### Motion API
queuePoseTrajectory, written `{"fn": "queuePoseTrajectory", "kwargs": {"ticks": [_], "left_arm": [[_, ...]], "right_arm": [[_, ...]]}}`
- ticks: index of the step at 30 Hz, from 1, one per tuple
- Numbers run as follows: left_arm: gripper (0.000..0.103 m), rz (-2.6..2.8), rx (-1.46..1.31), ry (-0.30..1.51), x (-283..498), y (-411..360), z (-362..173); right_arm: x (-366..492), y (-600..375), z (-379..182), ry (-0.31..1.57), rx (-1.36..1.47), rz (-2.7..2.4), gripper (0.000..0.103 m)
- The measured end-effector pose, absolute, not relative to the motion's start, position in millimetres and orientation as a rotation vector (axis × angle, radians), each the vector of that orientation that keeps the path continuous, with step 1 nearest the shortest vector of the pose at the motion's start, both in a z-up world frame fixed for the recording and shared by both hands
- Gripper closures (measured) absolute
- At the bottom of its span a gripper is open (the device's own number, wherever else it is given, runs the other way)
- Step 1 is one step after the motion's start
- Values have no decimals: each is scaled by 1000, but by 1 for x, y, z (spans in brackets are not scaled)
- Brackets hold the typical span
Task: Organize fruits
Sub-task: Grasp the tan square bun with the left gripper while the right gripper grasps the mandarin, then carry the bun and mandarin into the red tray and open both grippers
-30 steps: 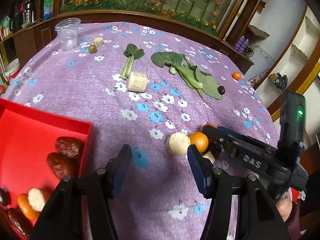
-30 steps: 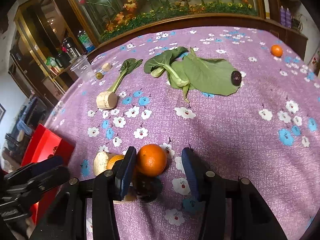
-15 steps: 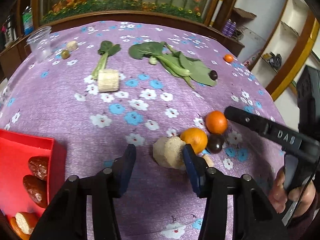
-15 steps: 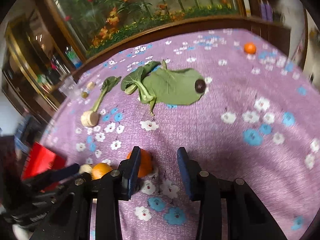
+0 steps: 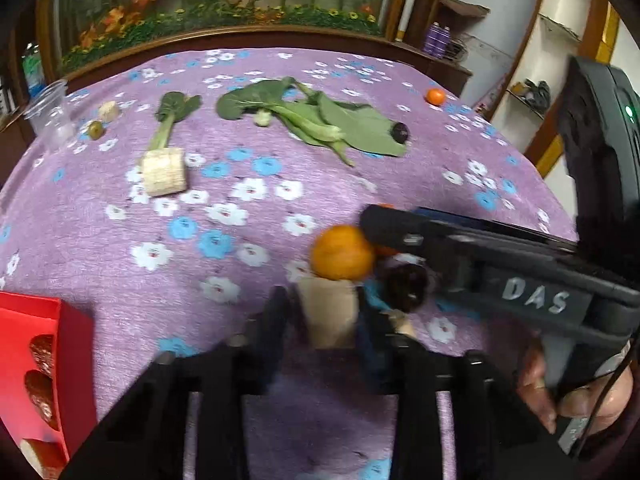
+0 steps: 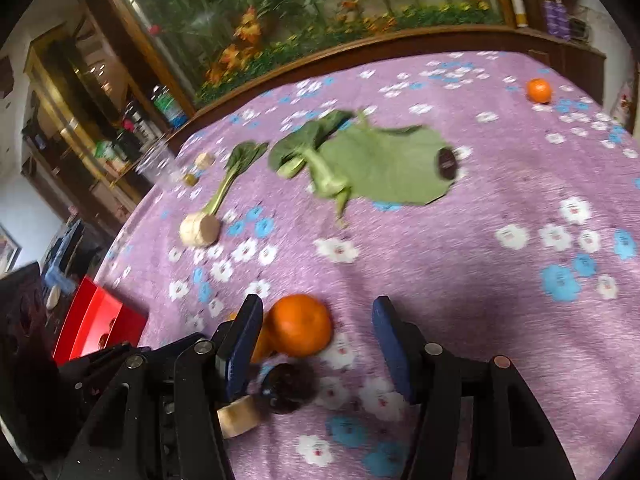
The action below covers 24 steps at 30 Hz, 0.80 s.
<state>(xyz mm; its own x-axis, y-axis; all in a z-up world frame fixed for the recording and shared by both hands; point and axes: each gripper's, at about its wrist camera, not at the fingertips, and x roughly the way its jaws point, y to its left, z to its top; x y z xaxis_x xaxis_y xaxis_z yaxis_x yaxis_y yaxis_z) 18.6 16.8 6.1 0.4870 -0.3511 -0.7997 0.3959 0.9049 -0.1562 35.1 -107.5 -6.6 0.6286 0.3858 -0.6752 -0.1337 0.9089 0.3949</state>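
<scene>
My left gripper (image 5: pixel 324 316) has its jaws clamped on a pale banana chunk (image 5: pixel 329 314), squeezing its two sides. The chunk sits low on the counter (image 5: pixel 240 240), touching an orange (image 5: pixel 343 253) just behind it and close to a dark date (image 5: pixel 406 285) on its right. I grip it from the sides so that the neighbours are not dragged along. The view is smeared here, so I judge, but cannot be sure, that the chunk is still resting on the cloth.

My right gripper (image 6: pixel 316 344) reaches into the same cluster from the other side. Its jaws are apart and opening, with a second orange (image 6: pixel 299 331) between them, lying against the left pad but not pinched. I read that as making room to straddle the fruit before closing.

The red tray (image 5: pixel 60 352) stands at the near left edge and already holds dates and other pieces, so that is where the chunk should go. Further back lie the things not yet sorted: another banana chunk (image 5: pixel 164 172) at the foot of a green stalk (image 5: pixel 172 120), big leaves (image 5: pixel 320 120) with a date (image 5: pixel 399 133) on them, a small orange (image 5: pixel 435 96) at the far right, and a plastic cup (image 5: pixel 48 116) with two small pieces beside it. The vegetables look like distractors.
</scene>
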Motion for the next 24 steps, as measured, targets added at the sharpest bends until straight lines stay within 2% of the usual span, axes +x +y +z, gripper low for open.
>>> {"fn": "queuePoseTrajectory", "kwargs": {"ticks": [2,4,5,6,15,24], "left_arm": [[80,-450,47,959,17,16,7],[80,-448,32,956,15,17,6],[80,-443,25,956,14,18,6],[80,-439,12,956,13,21,7],[80,-415,-49,917,-8,43,22],[80,-373,-132,868,-37,81,43]], "right_arm": [[34,-104,-5,836,303,307,42],[33,-103,-4,835,313,327,54],[33,-102,-3,838,307,324,64],[32,-101,-4,840,300,324,69],[21,-113,10,777,390,349,69],[11,-112,14,791,432,360,69]]}}
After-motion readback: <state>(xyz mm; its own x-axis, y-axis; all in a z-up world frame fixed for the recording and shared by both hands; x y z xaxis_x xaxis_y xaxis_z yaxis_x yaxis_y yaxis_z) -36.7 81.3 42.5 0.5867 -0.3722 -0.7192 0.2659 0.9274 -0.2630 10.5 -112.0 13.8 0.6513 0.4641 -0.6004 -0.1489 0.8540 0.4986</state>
